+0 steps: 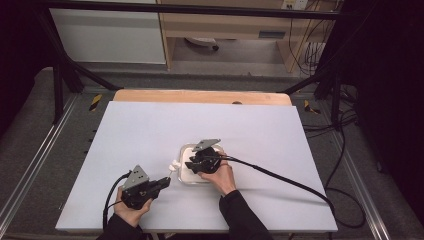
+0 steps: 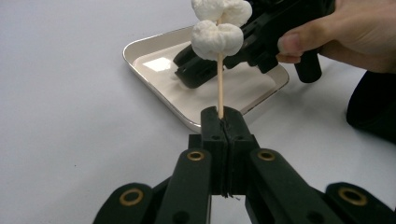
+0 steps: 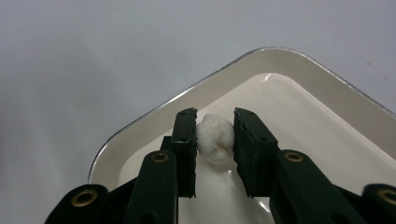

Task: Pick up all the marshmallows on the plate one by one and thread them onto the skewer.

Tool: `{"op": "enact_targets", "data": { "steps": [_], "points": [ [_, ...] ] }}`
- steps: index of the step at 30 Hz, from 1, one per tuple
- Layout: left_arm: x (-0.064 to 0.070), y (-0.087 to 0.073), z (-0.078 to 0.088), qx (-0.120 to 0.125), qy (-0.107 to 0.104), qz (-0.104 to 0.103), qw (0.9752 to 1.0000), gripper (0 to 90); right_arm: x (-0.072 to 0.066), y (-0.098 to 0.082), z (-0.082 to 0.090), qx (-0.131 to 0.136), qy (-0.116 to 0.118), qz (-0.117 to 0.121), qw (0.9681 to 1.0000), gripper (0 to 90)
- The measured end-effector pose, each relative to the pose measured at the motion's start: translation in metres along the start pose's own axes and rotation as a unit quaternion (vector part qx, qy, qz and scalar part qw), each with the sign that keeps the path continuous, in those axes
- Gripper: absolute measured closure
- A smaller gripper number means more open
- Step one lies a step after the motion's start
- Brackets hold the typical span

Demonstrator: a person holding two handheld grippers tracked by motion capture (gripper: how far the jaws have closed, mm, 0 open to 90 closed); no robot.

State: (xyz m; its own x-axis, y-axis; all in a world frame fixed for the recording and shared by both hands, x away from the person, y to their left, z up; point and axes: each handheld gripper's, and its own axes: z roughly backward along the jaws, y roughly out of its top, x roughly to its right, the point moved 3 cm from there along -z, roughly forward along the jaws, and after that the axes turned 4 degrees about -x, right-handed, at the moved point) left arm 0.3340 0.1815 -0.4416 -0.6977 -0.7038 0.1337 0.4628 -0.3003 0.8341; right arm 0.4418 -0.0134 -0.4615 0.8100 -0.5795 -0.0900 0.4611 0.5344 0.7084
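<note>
A white sheet (image 1: 150, 150) covers the bench, whose wooden edge (image 1: 200, 96) shows along the far side. A dark metal frame (image 1: 200, 9) spans the scene above and beyond the bench, with grey floor (image 1: 30, 125) on either side. Behind stand a white cabinet (image 1: 107, 35) and a wooden shelf unit (image 1: 225, 25), with loose black cables (image 1: 312, 55) at the far right.

The worktop (image 1: 150, 135) is a wide, pale sheet, plain and matte, with a strip of bare wood (image 1: 200, 96) showing along its far edge. One thing lies directly on it: a shallow cream tray (image 1: 184, 152) with rounded corners and a thin metallic rim, sitting a little right of centre and toward the near side. A black cable (image 1: 290, 181) trails across the surface to the right, off its near right corner.
</note>
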Motion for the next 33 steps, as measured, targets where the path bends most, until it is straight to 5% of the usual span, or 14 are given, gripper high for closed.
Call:
{"op": "enact_targets", "data": {
  "steps": [12, 23, 33],
  "points": [
    [0.006, 0.001, -0.001, 0.004, -0.006, -0.006, 1.0000, 88.8, 0.012, -0.001, 0.054, 0.068, 0.031, -0.041, 0.9963, 72.2],
    [0.019, 0.003, -0.005, 0.005, -0.023, -0.027, 0.9993, 88.8, 0.016, -0.002, 0.116, 0.162, 0.093, -0.064, 0.9803, 72.5],
    [0.026, 0.004, -0.007, 0.008, -0.035, -0.045, 0.9983, 88.8, 0.019, 0.007, 0.136, 0.203, 0.128, -0.082, 0.9672, 72.7]
  ]
}}
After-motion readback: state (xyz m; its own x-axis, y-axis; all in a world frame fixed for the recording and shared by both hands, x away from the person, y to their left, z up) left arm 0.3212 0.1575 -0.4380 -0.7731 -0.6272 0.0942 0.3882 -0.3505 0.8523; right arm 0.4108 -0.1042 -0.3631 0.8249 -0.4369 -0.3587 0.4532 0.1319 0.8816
